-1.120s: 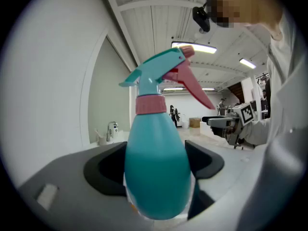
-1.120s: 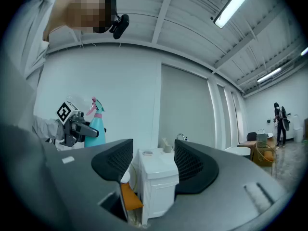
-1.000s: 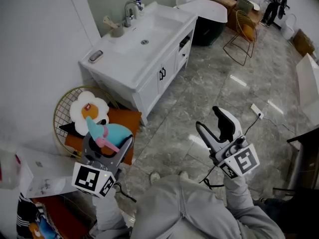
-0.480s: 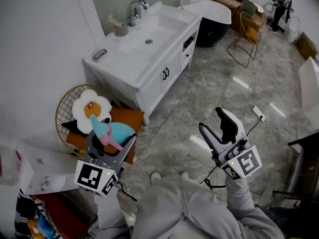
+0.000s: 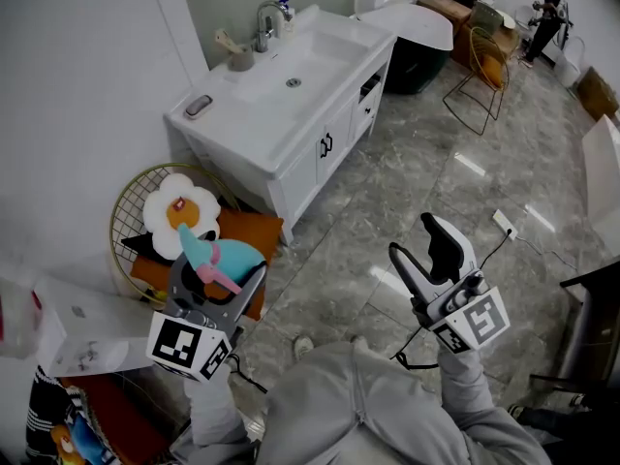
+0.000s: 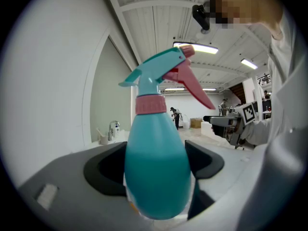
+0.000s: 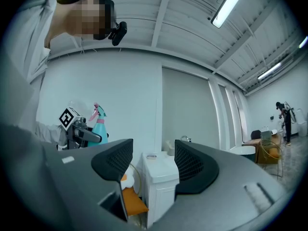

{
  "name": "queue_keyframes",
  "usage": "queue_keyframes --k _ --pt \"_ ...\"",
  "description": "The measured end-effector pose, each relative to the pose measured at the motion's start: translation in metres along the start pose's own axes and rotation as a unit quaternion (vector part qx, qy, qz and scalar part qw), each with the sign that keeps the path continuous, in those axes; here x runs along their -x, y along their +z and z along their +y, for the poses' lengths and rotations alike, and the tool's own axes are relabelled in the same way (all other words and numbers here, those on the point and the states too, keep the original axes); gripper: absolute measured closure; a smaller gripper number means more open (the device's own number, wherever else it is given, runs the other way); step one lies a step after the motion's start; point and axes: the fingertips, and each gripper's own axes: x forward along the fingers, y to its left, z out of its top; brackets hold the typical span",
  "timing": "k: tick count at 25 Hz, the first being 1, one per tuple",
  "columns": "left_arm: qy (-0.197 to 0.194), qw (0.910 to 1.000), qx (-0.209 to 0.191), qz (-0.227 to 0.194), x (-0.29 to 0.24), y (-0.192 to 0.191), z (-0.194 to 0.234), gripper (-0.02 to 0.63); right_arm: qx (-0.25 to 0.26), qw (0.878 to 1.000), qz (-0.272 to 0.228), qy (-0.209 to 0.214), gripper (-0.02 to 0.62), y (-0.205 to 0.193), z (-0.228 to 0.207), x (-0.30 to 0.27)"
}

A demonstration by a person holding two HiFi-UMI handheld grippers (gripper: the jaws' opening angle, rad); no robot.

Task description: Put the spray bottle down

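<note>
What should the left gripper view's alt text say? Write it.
A teal spray bottle with a pink collar and trigger stands upright, clamped in the left claw. Behind are a white wall, ceiling strip lights, and the right claw at right.

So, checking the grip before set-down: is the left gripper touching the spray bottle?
Touching. In the left gripper view, the left gripper has both jaws closed against the teal body of the spray bottle.

I can't see spray bottle [image 6: 156,170] base — buried between left gripper [image 5: 217,272] jaws; grey item [image 5: 199,106] on vanity [image 5: 237,114] — too small.
</note>
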Motion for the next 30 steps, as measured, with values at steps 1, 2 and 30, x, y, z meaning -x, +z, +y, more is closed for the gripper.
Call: queue_keyframes --k 1,2,30 --pt "0.000 1.0000 0.000 0.000 0.000 -0.001 0.001 0.187 0.000 1.000 0.001 -0.002 0.324 -0.001 0.000 -0.001" --pt "0.000 1.0000 0.000 0.002 0.001 -0.001 0.002 0.187 -0.001 1.000 0.001 -0.004 0.324 -0.001 0.001 -0.001" --pt "-0.049 0.9982 -0.024 0.025 -0.040 -0.023 0.069 0.187 -0.009 0.997 0.004 -0.072 0.324 -0.027 -0.001 -0.057"
